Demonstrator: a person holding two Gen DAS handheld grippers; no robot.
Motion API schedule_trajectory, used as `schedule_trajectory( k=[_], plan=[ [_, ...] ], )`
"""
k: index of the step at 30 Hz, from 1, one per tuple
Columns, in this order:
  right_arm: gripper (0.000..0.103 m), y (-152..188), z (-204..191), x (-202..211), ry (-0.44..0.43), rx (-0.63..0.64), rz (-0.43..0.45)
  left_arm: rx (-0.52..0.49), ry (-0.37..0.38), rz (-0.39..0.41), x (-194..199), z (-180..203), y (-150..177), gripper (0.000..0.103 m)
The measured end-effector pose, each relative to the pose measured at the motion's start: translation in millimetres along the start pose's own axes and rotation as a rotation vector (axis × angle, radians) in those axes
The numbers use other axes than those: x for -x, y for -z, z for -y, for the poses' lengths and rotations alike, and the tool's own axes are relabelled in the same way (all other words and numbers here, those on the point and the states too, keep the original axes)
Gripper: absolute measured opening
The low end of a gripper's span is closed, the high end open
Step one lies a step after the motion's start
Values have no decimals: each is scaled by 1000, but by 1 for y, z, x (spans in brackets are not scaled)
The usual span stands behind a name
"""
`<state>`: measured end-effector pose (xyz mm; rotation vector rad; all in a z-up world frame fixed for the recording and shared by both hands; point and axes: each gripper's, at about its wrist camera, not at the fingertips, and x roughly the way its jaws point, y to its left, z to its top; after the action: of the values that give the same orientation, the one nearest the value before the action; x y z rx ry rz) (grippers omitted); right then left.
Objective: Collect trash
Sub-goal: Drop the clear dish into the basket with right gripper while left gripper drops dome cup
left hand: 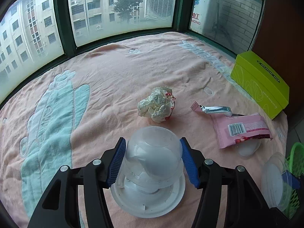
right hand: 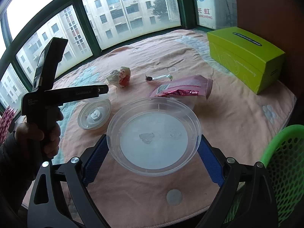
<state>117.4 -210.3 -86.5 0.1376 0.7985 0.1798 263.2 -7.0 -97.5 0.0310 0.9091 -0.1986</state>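
Observation:
My left gripper (left hand: 153,144) is shut on an upturned clear plastic cup (left hand: 153,152) that stands on the pink blanket; it also shows in the right wrist view (right hand: 94,115). My right gripper (right hand: 153,142) is shut on a clear round plastic container (right hand: 153,135), held above the blanket; it also shows at the right edge of the left wrist view (left hand: 275,180). A crumpled paper ball (left hand: 156,104) (right hand: 120,76), a silver wrapper (left hand: 214,110) (right hand: 159,78) and a pink snack wrapper (left hand: 241,129) (right hand: 182,89) lie further back.
A green mesh basket (right hand: 283,163) (left hand: 296,155) stands at the right edge. A green tissue box (left hand: 260,85) (right hand: 245,57) sits at the back right. A small clear lid (left hand: 247,148) lies under the pink wrapper. Windows (left hand: 121,9) close off the far side.

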Motion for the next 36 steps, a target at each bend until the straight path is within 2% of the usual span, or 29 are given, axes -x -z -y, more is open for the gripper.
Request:
schedule_trajectory(
  k=[8, 18, 36],
  plan=[
    [90, 6, 12, 48, 25, -13, 66, 38, 45, 95, 64, 13, 6, 56],
    [90, 26, 40, 106, 87, -53, 133, 12, 118, 173, 127, 63, 23, 56],
    [90, 68, 92, 180, 272, -140, 214, -112, 255, 209, 174, 160, 49, 56]
  ],
)
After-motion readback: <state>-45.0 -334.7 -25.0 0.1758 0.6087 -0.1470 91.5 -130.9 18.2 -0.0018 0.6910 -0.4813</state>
